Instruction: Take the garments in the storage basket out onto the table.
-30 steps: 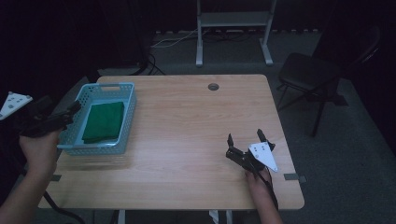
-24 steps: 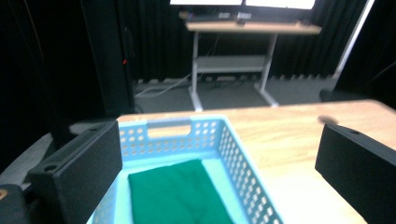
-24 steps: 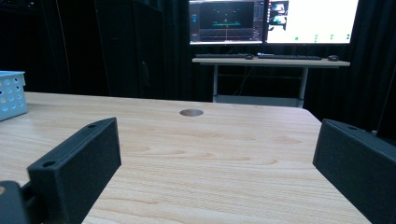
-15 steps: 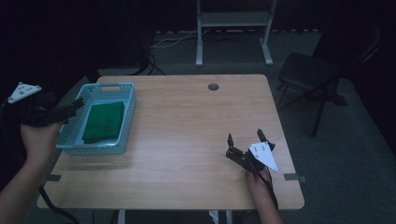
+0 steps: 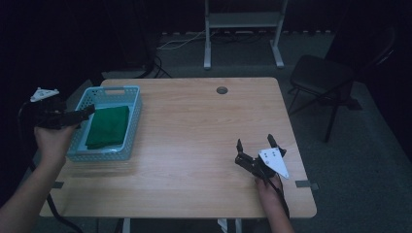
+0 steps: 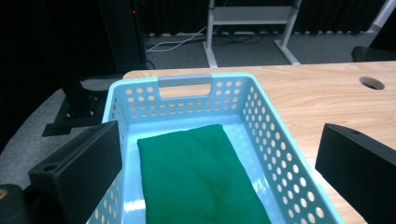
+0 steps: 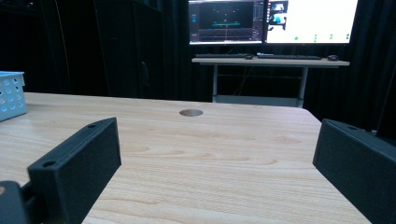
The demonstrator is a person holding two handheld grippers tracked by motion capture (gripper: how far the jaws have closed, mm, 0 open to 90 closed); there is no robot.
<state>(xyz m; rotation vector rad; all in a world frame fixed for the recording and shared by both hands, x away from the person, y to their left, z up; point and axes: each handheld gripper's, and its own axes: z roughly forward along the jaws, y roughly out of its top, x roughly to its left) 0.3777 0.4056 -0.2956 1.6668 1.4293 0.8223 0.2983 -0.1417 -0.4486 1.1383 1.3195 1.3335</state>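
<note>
Left gripper (image 5: pixel 85 112): the jaws stand spread wide and hold nothing. In the left gripper view the two black jaws rise at the lower left and lower right, and the green folded cloth (image 6: pixel 198 175) lies between them, lower down and apart from both. The high view places this gripper at the left edge of the table, its jaw tips reaching over the left wall of the basket; the jaws are raised and touch neither the rim nor the cloth.

The cloth lies flat on the floor of the light-blue perforated plastic basket (image 6: pixel 187 102), nearer the left wall and the near end. A strip of bare basket floor shows beyond its far edge, below the handle slot. In the high view the cloth (image 5: pixel 108 127) covers most of the basket floor, and the basket (image 5: pixel 135 104) stands on the left part of the wooden table (image 5: pixel 194 126), near its left edge.

Right gripper (image 5: pixel 255 144): the jaws are likewise spread wide and hold nothing. It sits low over the table near the front right corner, well apart from the basket. In the right gripper view the bare tabletop lies between the jaws, a round cable hole (image 7: pixel 191 112) shows ahead, and a corner of the basket (image 7: pixel 11 93) shows at the far left.

Beyond the table stand a black chair (image 5: pixel 323 77) and a desk frame (image 5: pixel 243 29); the right gripper view shows lit monitors (image 7: pixel 273 21) on that desk.
</note>
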